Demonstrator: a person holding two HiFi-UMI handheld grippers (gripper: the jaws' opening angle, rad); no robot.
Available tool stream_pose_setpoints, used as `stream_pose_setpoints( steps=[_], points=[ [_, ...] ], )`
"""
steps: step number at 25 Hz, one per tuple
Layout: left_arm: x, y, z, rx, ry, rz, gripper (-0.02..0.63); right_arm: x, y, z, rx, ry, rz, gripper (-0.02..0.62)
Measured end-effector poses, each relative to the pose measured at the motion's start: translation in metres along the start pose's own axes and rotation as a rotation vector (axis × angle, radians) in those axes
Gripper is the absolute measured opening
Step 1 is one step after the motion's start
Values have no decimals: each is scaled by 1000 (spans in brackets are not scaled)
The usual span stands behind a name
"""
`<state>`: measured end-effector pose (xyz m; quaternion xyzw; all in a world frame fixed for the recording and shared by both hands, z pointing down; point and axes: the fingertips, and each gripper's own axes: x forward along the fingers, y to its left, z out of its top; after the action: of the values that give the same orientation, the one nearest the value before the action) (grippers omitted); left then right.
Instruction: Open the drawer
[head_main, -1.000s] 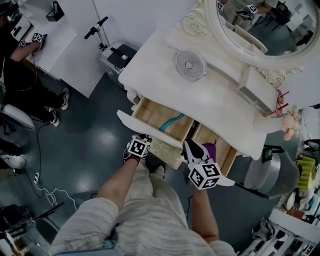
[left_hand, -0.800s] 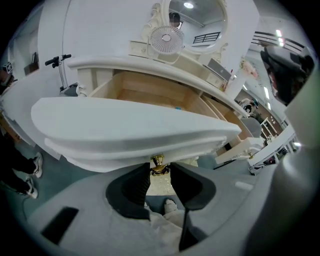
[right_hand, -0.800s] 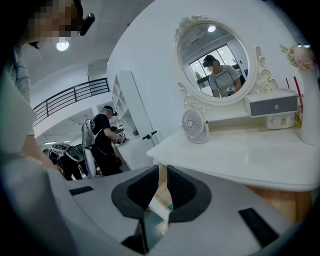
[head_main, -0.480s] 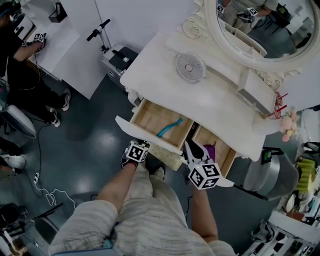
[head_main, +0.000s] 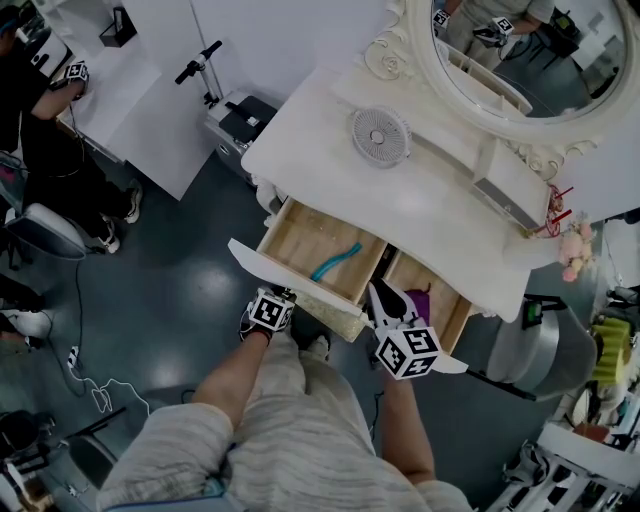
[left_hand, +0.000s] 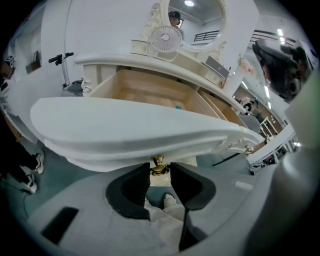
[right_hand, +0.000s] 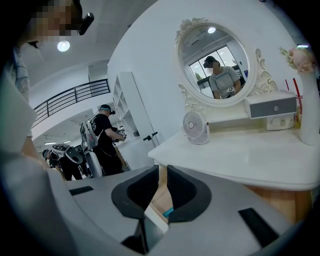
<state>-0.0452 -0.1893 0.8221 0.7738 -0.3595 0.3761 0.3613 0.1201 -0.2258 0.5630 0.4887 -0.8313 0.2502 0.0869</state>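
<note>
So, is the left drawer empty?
No, a teal strip lies on the wooden floor of the drawer.

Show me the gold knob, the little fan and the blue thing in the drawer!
gold knob (left_hand: 158, 164): left gripper view, on its round head.
little fan (head_main: 380, 135): head view, on the middle of its grille.
blue thing (head_main: 336, 262): head view, on the middle of its curved length.

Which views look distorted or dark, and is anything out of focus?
Head view: dim but sharp on the drawer. Left gripper view: fisheye bends the drawer; brass knob sharp. Right gripper view: black round border, mirror clear, mosaic patch top left.
</note>
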Motion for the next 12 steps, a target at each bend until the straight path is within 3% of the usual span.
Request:
stream_pose_setpoints(
  steps=[12],
  points=[
    [-1, 0, 1, 4, 6, -7, 137, 1, 3, 1, -4, 4, -3, 14]
  ],
)
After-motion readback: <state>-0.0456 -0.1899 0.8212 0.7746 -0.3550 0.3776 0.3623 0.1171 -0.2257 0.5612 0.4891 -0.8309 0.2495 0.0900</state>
